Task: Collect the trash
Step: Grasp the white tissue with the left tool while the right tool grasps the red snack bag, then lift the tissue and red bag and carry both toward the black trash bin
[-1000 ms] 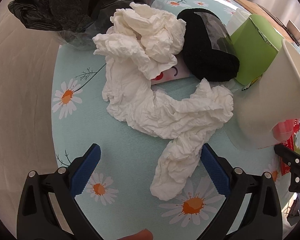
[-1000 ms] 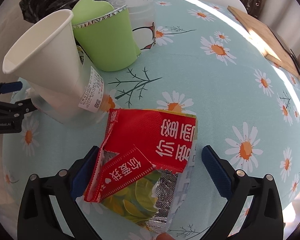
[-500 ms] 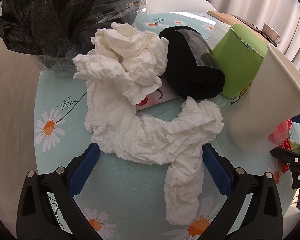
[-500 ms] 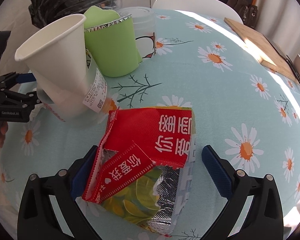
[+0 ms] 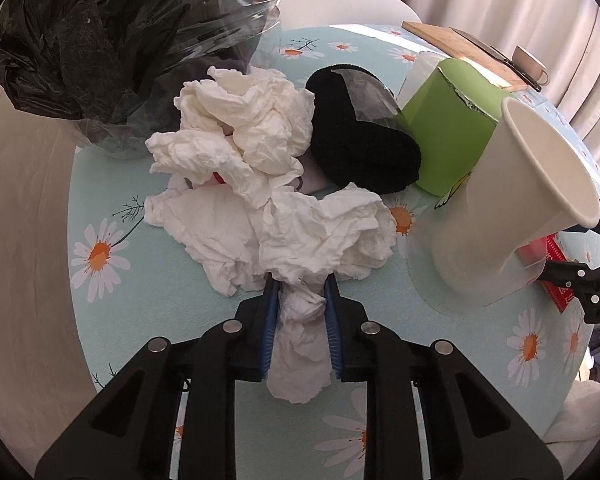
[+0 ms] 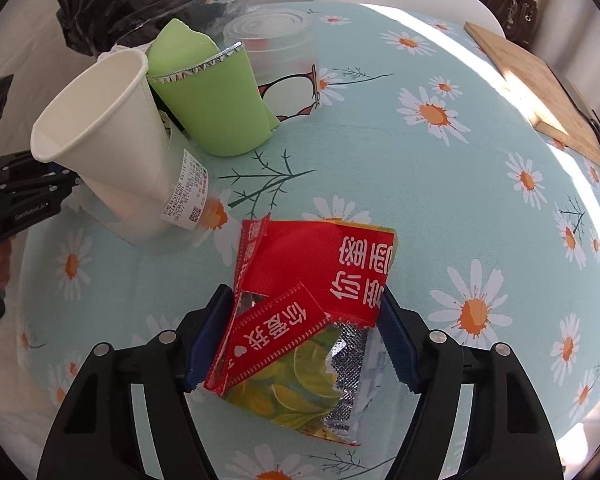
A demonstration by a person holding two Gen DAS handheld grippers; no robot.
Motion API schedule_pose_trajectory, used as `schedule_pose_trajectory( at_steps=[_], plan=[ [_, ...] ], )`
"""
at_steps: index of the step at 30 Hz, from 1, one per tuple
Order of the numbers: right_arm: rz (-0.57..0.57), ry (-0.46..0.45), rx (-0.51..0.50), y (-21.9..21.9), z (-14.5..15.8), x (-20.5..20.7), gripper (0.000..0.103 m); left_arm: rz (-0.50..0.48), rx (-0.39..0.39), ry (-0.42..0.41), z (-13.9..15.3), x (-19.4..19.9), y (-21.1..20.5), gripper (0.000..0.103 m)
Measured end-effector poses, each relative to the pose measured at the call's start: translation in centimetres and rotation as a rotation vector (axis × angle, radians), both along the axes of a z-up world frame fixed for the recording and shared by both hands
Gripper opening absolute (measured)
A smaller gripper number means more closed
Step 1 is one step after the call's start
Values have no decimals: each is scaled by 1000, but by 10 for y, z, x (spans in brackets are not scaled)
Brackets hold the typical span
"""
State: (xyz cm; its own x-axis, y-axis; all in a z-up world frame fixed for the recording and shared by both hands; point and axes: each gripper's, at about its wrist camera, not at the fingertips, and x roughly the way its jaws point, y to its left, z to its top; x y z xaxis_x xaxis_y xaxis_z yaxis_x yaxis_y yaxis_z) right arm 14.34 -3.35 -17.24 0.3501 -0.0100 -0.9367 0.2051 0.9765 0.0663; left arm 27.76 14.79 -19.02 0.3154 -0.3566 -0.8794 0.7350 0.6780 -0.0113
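Since the earlier frames both sets of jaws have just been closing: left gripper [image 5: 300, 320] from wide open to nearly shut, blue pads now pinching the tail of the crumpled tissue [image 5: 284, 216]; right gripper [image 6: 306, 336] narrowed partway, pads now against both side edges of the torn snack wrapper [image 6: 304, 320], still fairly wide because the wrapper is wide. Judged: two pieces of trash secured at once, lift and carry to the bag next; neither clearly off the cloth yet. Landmark taken as the white paper cup [image 5: 540, 184]. Tissue just left of cup, soft, white, deeply creased, bunched into a narrow neck at the pads and likely to trail or tear under pull. Wrapper close in front of cup, on the side nearer the person, red print over silver foil lining, jagged torn edge, thin and crinkly, buckling slightly between pads. Cup itself tilted, smooth paper, standing in a clear plastic cup with a printed label. Behind cup, green foil-rimmed sleeve [image 5: 452, 136] and black knitted item [image 5: 360, 152]. Farther back left, glossy black bin bag [image 5: 100, 40]. Daisy-print tablecloth [image 6: 460, 160] underneath everything.
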Motion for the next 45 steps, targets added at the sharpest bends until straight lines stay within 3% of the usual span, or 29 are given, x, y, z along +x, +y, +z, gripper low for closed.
schedule_pose_trajectory(
  at_steps=[4, 11, 25, 32, 39, 45],
  plan=[
    [36, -28, 42, -11, 10, 0, 64, 58, 4, 30, -1, -8, 4, 20],
    [111, -52, 90, -49, 25, 5, 64, 252, -47, 146, 7, -35, 22, 20],
    [203, -102, 97, -120, 49, 27, 67, 506, -2, 75, 23, -109, 39, 20],
    [329, -174, 105, -131, 65, 39, 65, 651, 19, 16, 48, -139, 48, 20],
    [402, -268, 142, -133, 81, 48, 65, 706, 49, -10, 71, -158, 46, 19],
    [408, -304, 164, -143, 83, 42, 65, 683, 81, -34, 94, -165, 34, 18]
  ],
)
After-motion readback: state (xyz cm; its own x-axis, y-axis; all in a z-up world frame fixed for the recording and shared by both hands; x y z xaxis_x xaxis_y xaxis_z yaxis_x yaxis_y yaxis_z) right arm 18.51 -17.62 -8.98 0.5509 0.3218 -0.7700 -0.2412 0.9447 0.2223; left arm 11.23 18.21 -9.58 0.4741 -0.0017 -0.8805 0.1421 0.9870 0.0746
